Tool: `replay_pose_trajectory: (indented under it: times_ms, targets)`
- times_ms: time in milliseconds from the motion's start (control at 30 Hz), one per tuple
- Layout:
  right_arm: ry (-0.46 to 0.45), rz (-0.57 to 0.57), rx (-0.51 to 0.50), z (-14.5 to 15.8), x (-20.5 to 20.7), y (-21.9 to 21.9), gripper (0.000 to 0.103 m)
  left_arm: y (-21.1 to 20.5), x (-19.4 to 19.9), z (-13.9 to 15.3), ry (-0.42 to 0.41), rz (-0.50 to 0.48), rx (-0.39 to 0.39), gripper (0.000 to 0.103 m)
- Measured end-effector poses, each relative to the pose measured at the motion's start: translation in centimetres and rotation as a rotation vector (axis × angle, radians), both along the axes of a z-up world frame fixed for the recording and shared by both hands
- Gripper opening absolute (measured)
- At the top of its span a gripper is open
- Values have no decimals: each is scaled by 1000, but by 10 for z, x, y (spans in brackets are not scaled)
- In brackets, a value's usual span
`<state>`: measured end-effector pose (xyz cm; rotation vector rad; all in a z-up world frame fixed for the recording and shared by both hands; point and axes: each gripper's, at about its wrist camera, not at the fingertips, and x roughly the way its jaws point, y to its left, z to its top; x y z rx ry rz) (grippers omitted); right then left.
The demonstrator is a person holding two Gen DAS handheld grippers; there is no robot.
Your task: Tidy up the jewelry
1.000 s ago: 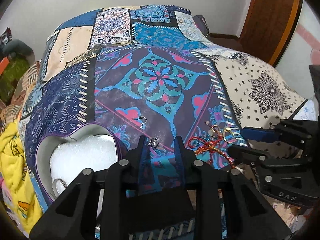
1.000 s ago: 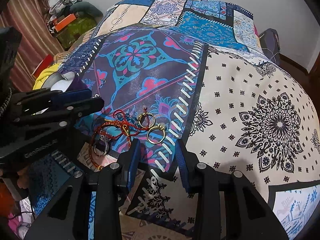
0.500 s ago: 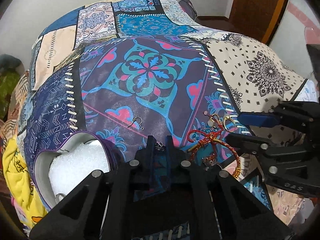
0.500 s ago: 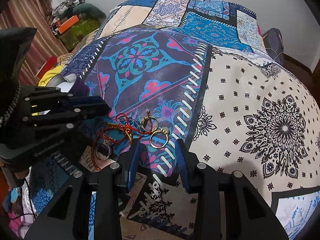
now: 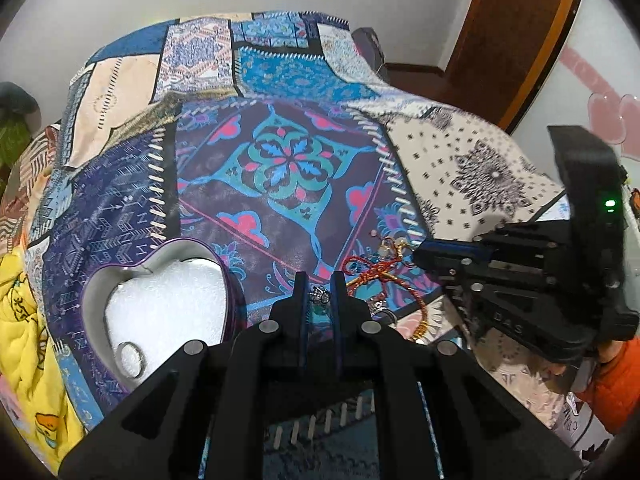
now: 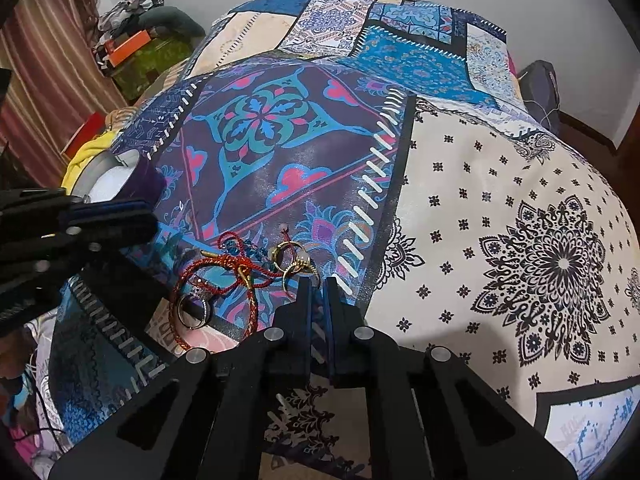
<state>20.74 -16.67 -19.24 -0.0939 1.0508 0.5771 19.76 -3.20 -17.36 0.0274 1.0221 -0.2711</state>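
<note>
My left gripper (image 5: 319,294) is shut on a small silver earring (image 5: 320,295), held above the bedspread just right of the heart-shaped purple box (image 5: 160,300). The box has white foam inside with a silver ring (image 5: 130,354) on it. A red cord bracelet (image 5: 376,274) and gold rings (image 5: 394,246) lie right of my left gripper. My right gripper (image 6: 318,286) has its jaws nearly closed at the edge of a gold ring (image 6: 298,274), with another gold ring (image 6: 286,252), the red cord bracelet (image 6: 224,268) and a dark ring (image 6: 194,310) to its left.
The jewelry lies on a patchwork bedspread (image 5: 280,168) near the bed's front edge. A yellow blanket (image 5: 24,320) is at the left. A wooden door (image 5: 512,32) stands at the back right. Clutter (image 6: 132,48) sits beyond the bed's far left.
My left gripper shut on the silver earring, lifted it off the bedspread and drew back. The hook earring left view. My right gripper closed from open, at the gold ring.
</note>
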Motion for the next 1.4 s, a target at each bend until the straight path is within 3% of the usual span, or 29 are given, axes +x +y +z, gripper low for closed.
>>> replay_pose_trajectory:
  times_ms: [267, 467, 700, 767, 1033, 1400]
  targets:
    - [20, 14, 23, 7, -10, -3, 7, 12, -17, 24, -71, 12, -16, 9]
    - [24, 12, -18, 1, -6, 6, 27, 15, -25, 29, -97, 14, -20, 9]
    - [1, 9, -40, -3, 3, 15, 26, 19, -26, 30, -103, 21, -43, 9]
    - [-11, 6, -53, -3, 3, 16, 17, 21, -27, 31, -107, 24, -52, 9]
    - [-12, -20, -43, 5, -3, 11, 17, 29, -33, 43, -141, 42, -74, 9]
    - [-148, -6, 44, 70, -21, 25, 17, 55, -50, 79, -238, 97, -84, 9]
